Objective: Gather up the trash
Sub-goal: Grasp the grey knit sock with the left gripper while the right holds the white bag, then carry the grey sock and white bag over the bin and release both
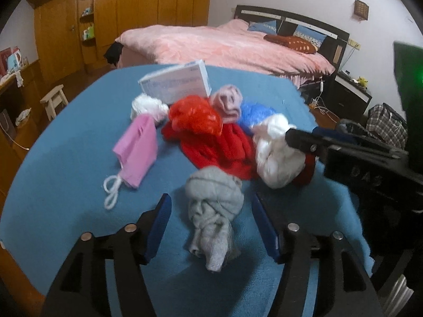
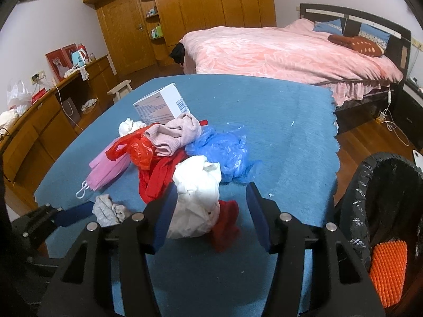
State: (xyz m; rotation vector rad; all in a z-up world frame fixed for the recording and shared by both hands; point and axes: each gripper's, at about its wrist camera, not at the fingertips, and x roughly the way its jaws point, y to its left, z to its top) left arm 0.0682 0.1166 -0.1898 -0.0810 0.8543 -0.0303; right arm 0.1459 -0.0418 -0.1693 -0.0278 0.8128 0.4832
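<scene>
Starting at the left of the blue cloth (image 1: 66,158): note the pink mask (image 1: 137,153) lying flat, well outside both tools. Moving inward, find the left gripper (image 1: 211,200) spread wide, clamped on nothing, straddling a rolled grey sock (image 1: 214,211) with clear gaps on both sides. Runs lengthwise along the pointing line, rolled end away, loose end toward the camera. Judged laundry rather than rubbish, so probably not the target.

Further right, see the right gripper (image 2: 211,189), likewise parted and squeezing nothing, bracketing the white crumpled wad (image 2: 197,200). Sits off-centre, crowding or perhaps brushing the left-hand pad, with open cloth before the other pad; lumpy, with no clear long axis. Shares the gap with a scrap of red fabric (image 2: 224,219) at its near right edge. Clearly nearer the right hand than the left. Calls for a small shift leftward before closing, to centre the wad and leave the red piece out.

Finishing at far right: black-lined bin (image 2: 357,185) beside the table edge, on the right hand's side.
</scene>
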